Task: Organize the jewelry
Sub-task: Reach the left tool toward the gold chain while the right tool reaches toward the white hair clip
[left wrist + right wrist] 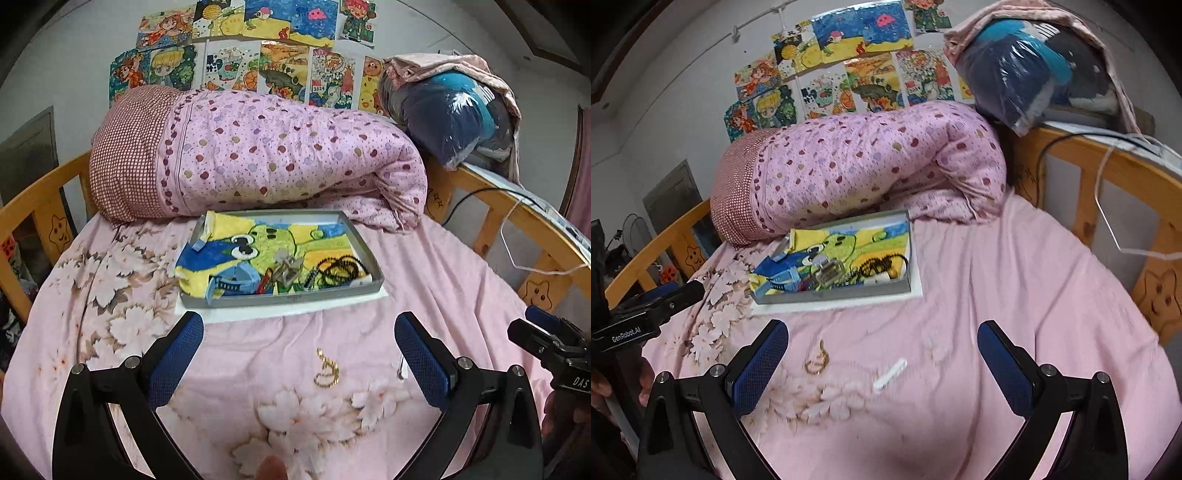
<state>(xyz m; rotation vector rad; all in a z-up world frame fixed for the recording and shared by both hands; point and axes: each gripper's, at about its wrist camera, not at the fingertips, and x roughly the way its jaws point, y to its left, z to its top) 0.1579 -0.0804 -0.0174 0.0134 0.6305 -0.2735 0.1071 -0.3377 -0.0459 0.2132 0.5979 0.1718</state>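
Note:
A grey tray (pixel 280 299) lined with a cartoon frog drawing sits on the pink bed sheet. It holds a black bead necklace (pixel 341 271), a clear hair clip (pixel 288 269) and a blue strap item (pixel 231 282). A gold chain (pixel 327 371) lies on the sheet in front of the tray, between the fingers of my open, empty left gripper (pixel 299 345). In the right wrist view the gold chain (pixel 817 360) and a small white piece (pixel 890 374) lie between the fingers of my open, empty right gripper (pixel 882 354). The tray (pixel 831 293) lies beyond.
A rolled pink dotted quilt (pixel 258 155) lies behind the tray. A plastic-wrapped blue bundle (pixel 454 118) rests on the wooden bed rail (pixel 491 184) at right. Another rail (pixel 40 206) stands at left. Drawings (pixel 258 48) cover the wall.

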